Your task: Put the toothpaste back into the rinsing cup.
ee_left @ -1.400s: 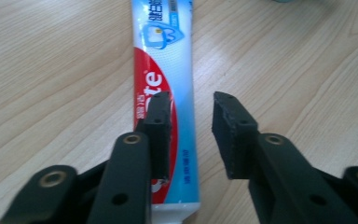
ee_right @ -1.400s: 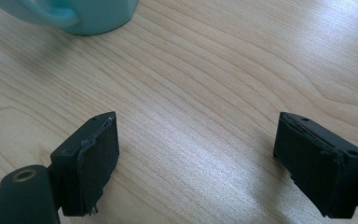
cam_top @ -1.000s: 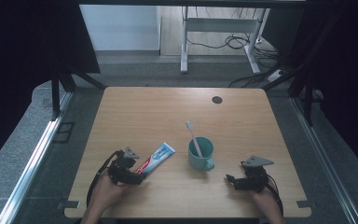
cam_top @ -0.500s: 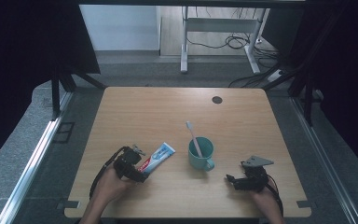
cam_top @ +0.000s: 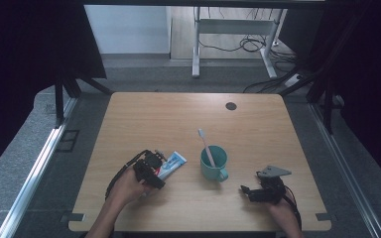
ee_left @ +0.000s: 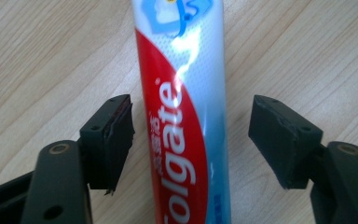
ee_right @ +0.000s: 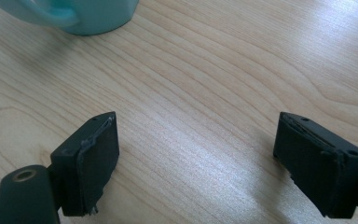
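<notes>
From my remote seat, the worktop (cam_top: 258,129) reads as pale wood-grain laminate, smooth, with a soft sheen where light falls. The toothpaste tube (ee_left: 182,107) looks like glossy plastic film, throwing a bright highlight across its red and white print. My left gripper (ee_left: 191,140) has matt black plastic bodies with dull, slightly ragged rubbery pads; my right gripper (ee_right: 196,158) looks the same. The teal mug (cam_top: 213,163) appears smooth and faintly shiny.
</notes>
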A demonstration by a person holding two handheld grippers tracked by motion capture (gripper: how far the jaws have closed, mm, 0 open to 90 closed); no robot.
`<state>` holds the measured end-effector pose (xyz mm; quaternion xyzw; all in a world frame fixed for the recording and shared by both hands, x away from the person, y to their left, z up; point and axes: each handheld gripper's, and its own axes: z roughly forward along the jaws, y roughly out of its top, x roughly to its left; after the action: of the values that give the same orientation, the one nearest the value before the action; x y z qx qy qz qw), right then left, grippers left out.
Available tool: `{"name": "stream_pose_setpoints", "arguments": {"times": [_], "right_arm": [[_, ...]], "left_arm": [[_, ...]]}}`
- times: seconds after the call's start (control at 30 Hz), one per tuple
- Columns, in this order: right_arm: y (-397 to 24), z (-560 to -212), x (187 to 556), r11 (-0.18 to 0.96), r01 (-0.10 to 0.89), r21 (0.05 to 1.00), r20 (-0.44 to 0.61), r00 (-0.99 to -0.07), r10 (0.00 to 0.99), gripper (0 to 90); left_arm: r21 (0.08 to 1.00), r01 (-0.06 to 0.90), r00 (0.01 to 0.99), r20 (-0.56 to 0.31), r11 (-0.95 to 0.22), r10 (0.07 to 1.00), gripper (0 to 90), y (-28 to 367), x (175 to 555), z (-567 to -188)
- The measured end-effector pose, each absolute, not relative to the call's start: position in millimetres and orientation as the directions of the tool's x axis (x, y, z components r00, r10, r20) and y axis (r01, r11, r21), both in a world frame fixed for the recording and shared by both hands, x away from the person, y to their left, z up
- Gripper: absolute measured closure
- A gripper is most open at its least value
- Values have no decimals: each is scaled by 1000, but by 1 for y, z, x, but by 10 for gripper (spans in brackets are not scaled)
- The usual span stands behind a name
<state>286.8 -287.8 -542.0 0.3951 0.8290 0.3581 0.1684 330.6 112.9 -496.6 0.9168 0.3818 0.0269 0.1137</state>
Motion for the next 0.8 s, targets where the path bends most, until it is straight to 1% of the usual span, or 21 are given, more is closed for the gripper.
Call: {"name": "stream_pose_setpoints", "arguments": {"times": [0.03,0.13,0.17,0.37,0.5,0.57,0.8], "right_arm": [[-288,-542,287,431,534,727,4,-631,776,140],[-288,-542,287,432,535,727,4,-631,775,140],[-288,-542,287,431,534,727,4,-631,776,141],[-288,-542,287,433,535,726,3,-631,775,140],[-288,-542,287,432,535,726,4,-632,775,140],[-288,-542,287,432,535,726,4,-632,775,140],[-288,-542,287,434,533,726,2,-633,774,140]], "left_arm": [[229,694,707,-37,-683,706,325,113,331,-497],[185,698,708,-32,-692,706,344,106,338,-497],[185,698,708,-32,-692,706,351,106,338,-497],[119,698,713,-22,-706,701,389,95,351,-497],[93,700,712,-21,-708,702,412,92,356,-497],[84,706,707,-27,-703,707,438,90,358,-497],[51,718,696,-33,-694,717,465,87,364,-502]]}}
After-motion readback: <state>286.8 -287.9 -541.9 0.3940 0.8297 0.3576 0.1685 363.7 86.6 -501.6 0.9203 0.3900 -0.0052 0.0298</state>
